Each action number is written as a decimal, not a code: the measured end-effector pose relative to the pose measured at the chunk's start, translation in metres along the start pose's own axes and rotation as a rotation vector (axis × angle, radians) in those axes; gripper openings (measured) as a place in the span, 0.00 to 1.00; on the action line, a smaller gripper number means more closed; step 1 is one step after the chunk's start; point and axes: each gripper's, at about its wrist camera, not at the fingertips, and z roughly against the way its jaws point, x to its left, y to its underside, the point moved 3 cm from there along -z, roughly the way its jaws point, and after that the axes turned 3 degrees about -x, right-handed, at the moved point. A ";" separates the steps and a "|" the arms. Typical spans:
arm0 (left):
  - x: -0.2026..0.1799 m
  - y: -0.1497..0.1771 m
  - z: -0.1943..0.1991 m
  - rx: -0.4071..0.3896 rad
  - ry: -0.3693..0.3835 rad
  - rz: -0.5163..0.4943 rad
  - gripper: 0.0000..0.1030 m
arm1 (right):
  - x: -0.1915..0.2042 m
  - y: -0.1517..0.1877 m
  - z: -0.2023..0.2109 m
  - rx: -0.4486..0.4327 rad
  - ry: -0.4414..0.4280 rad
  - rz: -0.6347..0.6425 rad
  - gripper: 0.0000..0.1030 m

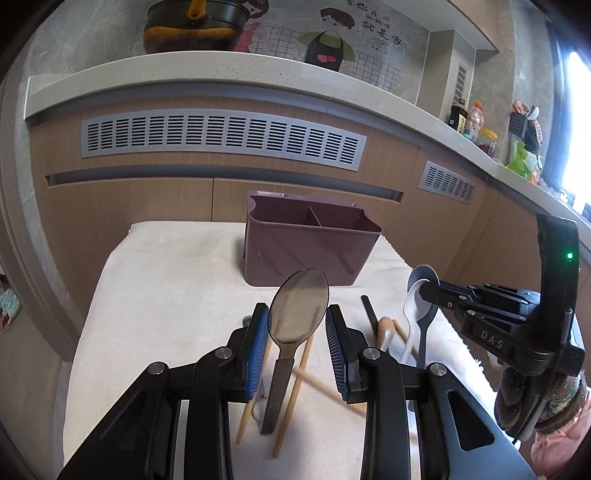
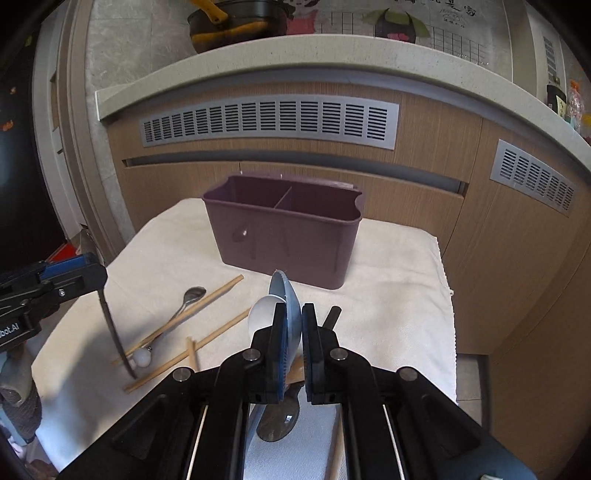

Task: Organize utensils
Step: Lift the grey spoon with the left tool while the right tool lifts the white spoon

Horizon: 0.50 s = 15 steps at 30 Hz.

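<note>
A purple two-compartment utensil holder (image 1: 306, 243) (image 2: 284, 236) stands at the back of the cloth-covered table. My left gripper (image 1: 297, 325) is shut on the bowl of a dark translucent spoon (image 1: 299, 306), handle hanging down; the right wrist view shows it edge-on (image 2: 110, 332). My right gripper (image 2: 293, 332) (image 1: 424, 291) is shut on a grey-blue spoon (image 2: 286, 302), with a white spoon (image 2: 262, 314) (image 1: 415, 306) beside it. Wooden chopsticks (image 2: 207, 299) (image 1: 295, 391), a metal spoon (image 2: 188, 302) and a black stick (image 2: 330, 317) lie on the cloth.
The white cloth (image 1: 166, 295) covers a small table in front of wooden cabinets with grey vents (image 1: 221, 140). A counter above carries a pot (image 1: 192, 26) and bottles (image 1: 469, 122) at the right. Another dark spoon bowl (image 2: 275, 424) lies under my right gripper.
</note>
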 end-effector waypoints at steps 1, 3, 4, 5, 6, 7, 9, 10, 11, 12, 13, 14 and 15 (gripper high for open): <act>-0.002 -0.001 0.001 -0.002 0.000 -0.004 0.31 | -0.001 -0.001 0.003 -0.007 -0.004 0.003 0.07; -0.005 -0.003 0.003 -0.002 0.002 -0.009 0.31 | -0.003 -0.001 0.007 -0.008 -0.019 -0.002 0.07; -0.006 -0.003 0.003 -0.002 0.005 -0.011 0.31 | -0.004 -0.001 0.007 -0.001 -0.027 -0.005 0.07; -0.006 -0.002 0.004 -0.002 0.007 -0.013 0.31 | -0.006 0.000 0.007 0.005 -0.035 -0.013 0.07; -0.007 -0.003 0.004 -0.002 0.007 -0.015 0.31 | -0.008 0.001 0.008 0.009 -0.039 -0.022 0.07; -0.008 -0.003 0.005 -0.003 0.009 -0.016 0.31 | -0.011 0.002 0.008 0.013 -0.045 -0.029 0.07; -0.009 -0.003 0.005 -0.003 0.012 -0.018 0.31 | -0.011 0.004 0.004 0.035 -0.055 -0.021 0.07; -0.010 -0.003 0.004 0.000 0.012 -0.021 0.31 | -0.012 0.006 0.001 0.049 -0.051 -0.020 0.07; -0.010 -0.002 0.002 0.005 0.009 -0.023 0.31 | -0.012 0.009 -0.003 0.066 -0.050 -0.021 0.07; -0.009 -0.001 -0.001 0.017 0.007 -0.025 0.31 | -0.014 0.012 -0.009 0.090 -0.051 -0.028 0.07; -0.008 0.001 -0.006 0.038 0.010 -0.031 0.31 | -0.017 0.015 -0.013 0.104 -0.048 -0.036 0.07; -0.008 0.003 -0.011 0.057 0.011 -0.037 0.32 | -0.019 0.018 -0.016 0.109 -0.039 -0.038 0.07; -0.006 0.005 -0.017 0.080 0.006 -0.043 0.32 | -0.023 0.021 -0.019 0.118 -0.030 -0.043 0.07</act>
